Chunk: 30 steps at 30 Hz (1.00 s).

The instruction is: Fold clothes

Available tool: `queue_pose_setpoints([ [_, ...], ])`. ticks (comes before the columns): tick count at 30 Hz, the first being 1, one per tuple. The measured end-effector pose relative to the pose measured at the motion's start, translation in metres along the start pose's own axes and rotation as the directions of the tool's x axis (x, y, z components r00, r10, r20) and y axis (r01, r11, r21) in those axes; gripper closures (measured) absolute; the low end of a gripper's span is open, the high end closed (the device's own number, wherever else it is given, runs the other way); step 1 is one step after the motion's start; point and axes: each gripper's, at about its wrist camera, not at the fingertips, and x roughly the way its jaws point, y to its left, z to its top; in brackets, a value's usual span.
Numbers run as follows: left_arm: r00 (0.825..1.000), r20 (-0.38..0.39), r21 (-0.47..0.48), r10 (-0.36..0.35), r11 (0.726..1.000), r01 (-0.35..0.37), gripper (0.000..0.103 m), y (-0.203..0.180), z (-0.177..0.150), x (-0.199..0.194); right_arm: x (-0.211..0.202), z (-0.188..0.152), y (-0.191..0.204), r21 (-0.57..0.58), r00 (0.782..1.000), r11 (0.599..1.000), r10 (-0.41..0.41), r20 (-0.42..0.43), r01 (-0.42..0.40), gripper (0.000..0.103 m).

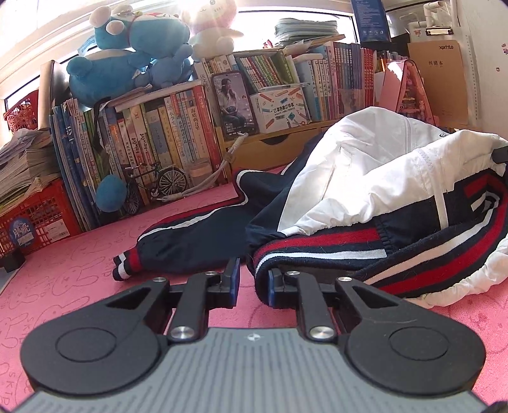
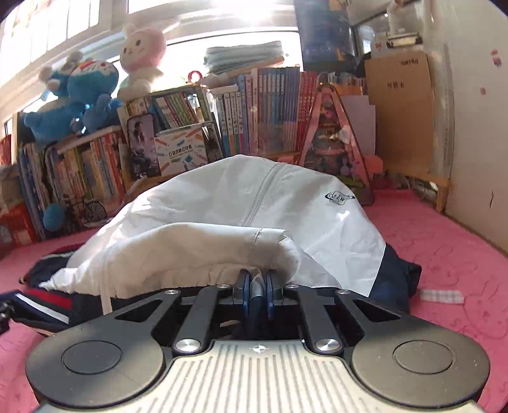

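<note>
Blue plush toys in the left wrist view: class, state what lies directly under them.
The blue plush toys sit on a flat-lying stack of books laid across a row of upright books. How far the stack reaches beneath the toys is hidden.

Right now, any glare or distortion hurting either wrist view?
Left wrist: window blown out behind the pink plush, jacket well lit and sharp, fisheye bends the bookshelf. Right wrist: same backlight washes the top, books hazier, left edge smeared; right gripper and the pinched white fabric stay readable.
</note>
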Motion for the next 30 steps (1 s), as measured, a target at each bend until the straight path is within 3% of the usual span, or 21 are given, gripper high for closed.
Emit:
queue_pose_setpoints([
  [2,1.000,-0.009,-0.013,-0.005,1.000,0.005,0.085,0.003,0.000,0.002,-0.012,0.005,-0.008,0.007,1.000,1.000,0.026,0.008,-0.026,0.094],
  [5,1.000,-0.008,-0.010,-0.007,1.000,0.007,0.085,0.003,-0.002,0.001,-0.021,-0.010,0.025,-0.274,0.998,0.960,-0.056,0.014,0.058,0.093],
  [8,1.000,-0.006,-0.002,-0.009,1.000,0.009,0.085,0.003,-0.003,0.000,-0.015,-0.050,0.078,-0.555,0.998,0.830,-0.059,0.005,0.052,0.090],
  [12,1.000,-0.003,0.008,-0.012,1.000,0.012,0.085,0.004,-0.005,-0.002,0.008,-0.112,0.154,-0.824,0.999,0.565,0.012,0.039,0.025,0.079],
  [14,1.000,-0.001,0.013,-0.013,1.000,0.013,0.085,0.004,-0.006,-0.003,0.016,-0.120,0.178,-0.858,0.994,0.512,0.068,0.087,0.040,0.078],
  [16,1.000,0.001,0.019,-0.014,1.000,0.014,0.085,0.004,-0.007,-0.003,0.024,-0.128,0.202,-0.884,0.983,0.463,0.125,0.134,0.062,0.057],
  [17,1.000,0.002,0.021,-0.015,1.000,0.015,0.085,0.004,-0.008,-0.004,0.029,-0.131,0.207,-0.897,0.984,0.438,0.125,0.125,0.058,0.053],
  [21,1.000,-0.001,0.032,-0.023,0.999,0.023,0.085,0.004,-0.009,-0.003,0.045,-0.145,0.217,-0.942,0.992,0.335,0.110,0.060,0.020,0.055],
  [25,0.997,-0.028,0.067,-0.068,0.995,0.069,0.082,-0.001,-0.014,0.004,0.046,-0.152,0.218,-0.938,0.995,0.345,0.099,0.007,-0.027,0.055],
  [30,0.994,-0.076,0.098,-0.074,0.992,0.081,0.077,-0.008,-0.014,0.015,0.048,-0.160,0.220,-0.928,0.995,0.363,0.085,-0.057,-0.084,0.057],
])
